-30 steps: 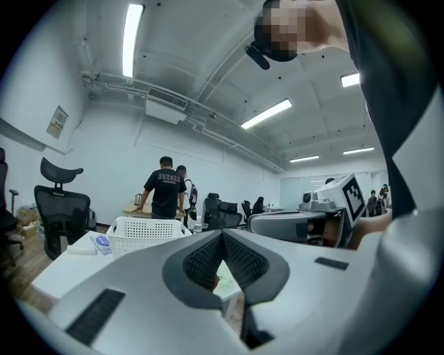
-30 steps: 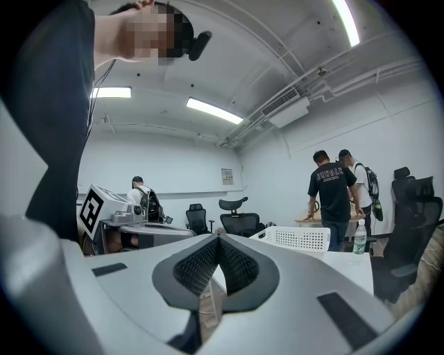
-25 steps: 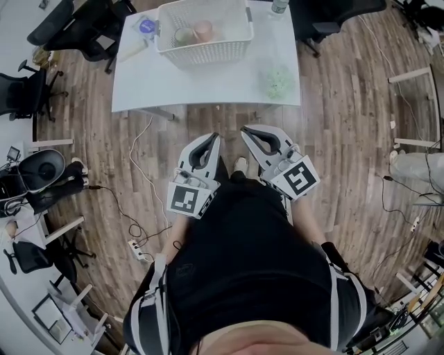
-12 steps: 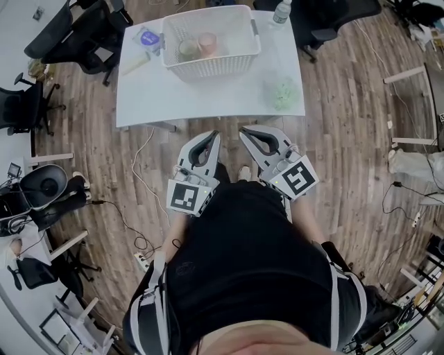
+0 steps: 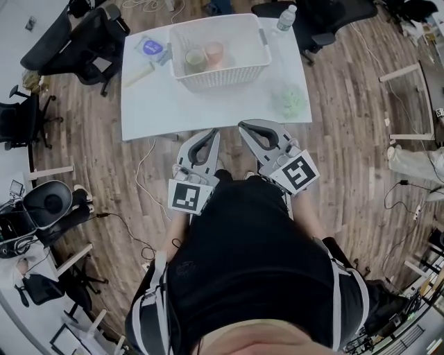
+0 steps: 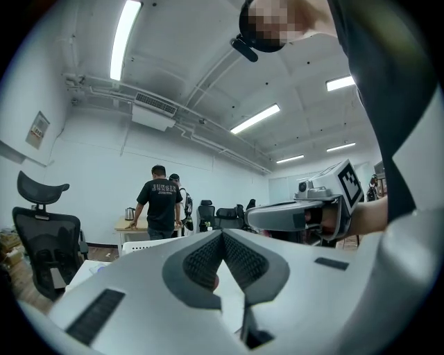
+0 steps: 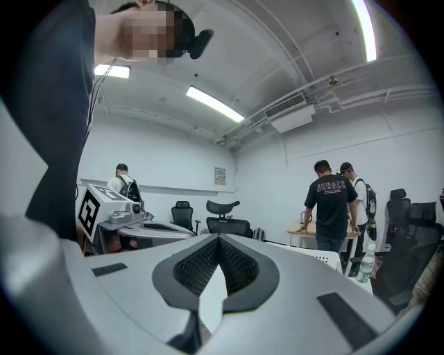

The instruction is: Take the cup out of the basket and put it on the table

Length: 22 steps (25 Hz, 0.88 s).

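A white basket (image 5: 220, 71) stands at the far middle of the white table (image 5: 208, 107). Inside it are two cups, a greenish one (image 5: 195, 58) and a pink one (image 5: 214, 50), side by side. My left gripper (image 5: 211, 133) and right gripper (image 5: 243, 126) are held close to my body, just short of the table's near edge and well away from the basket. Both are shut with nothing in them. In the left gripper view the left gripper (image 6: 222, 234) has its jaw tips touching; the right gripper view shows the right gripper (image 7: 219, 239) the same way.
On the table lie a green crumpled thing (image 5: 288, 99) at the right, a blue packet (image 5: 152, 47) and a pale bar (image 5: 139, 73) at the left, and a water bottle (image 5: 286, 17) at the far right corner. Office chairs (image 5: 83, 31) surround the table. Two people (image 7: 331, 201) stand at the far wall.
The table and basket have come nearer to me and sit lower in the head view. Both grippers stay shut and side by side, now almost at the table's edge.
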Each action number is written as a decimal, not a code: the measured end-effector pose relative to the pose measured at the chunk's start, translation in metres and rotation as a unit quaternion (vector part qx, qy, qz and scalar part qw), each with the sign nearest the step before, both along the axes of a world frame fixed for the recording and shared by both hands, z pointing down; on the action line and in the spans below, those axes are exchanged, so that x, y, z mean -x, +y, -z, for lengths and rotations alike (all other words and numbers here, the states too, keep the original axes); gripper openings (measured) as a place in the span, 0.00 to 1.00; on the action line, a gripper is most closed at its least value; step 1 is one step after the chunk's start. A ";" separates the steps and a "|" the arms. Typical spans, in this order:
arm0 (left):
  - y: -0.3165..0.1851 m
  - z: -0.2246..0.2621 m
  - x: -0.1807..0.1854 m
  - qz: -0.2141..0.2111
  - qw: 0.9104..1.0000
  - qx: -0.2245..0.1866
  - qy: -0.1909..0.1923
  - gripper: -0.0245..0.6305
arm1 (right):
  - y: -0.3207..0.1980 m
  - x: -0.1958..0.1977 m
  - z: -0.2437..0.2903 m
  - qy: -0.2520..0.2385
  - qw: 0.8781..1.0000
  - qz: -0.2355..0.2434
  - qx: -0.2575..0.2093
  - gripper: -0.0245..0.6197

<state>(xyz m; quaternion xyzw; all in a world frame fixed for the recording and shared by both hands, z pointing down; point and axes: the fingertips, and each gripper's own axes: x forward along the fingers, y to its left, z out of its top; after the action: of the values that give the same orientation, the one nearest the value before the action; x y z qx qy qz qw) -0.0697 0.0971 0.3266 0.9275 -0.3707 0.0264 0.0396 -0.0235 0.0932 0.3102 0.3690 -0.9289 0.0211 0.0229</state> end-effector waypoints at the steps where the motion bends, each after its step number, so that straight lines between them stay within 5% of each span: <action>1: -0.005 0.000 0.006 -0.003 1.000 -0.001 -0.001 0.07 | -0.006 0.002 0.002 0.002 1.000 -0.007 -0.002 0.07; 11: -0.030 -0.007 0.032 -0.040 0.999 0.009 0.005 0.07 | -0.023 0.011 -0.012 0.035 0.998 -0.053 0.021 0.07; 22: -0.045 -0.019 0.034 -0.032 0.999 0.033 0.008 0.07 | -0.045 0.020 -0.011 0.022 0.999 -0.043 0.016 0.07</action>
<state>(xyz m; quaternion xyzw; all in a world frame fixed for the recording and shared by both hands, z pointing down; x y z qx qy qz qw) -0.1033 0.0521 0.3451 0.9374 -0.3391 0.0327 0.0724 -0.0438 0.0479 0.3217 0.4086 -0.9110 0.0289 0.0484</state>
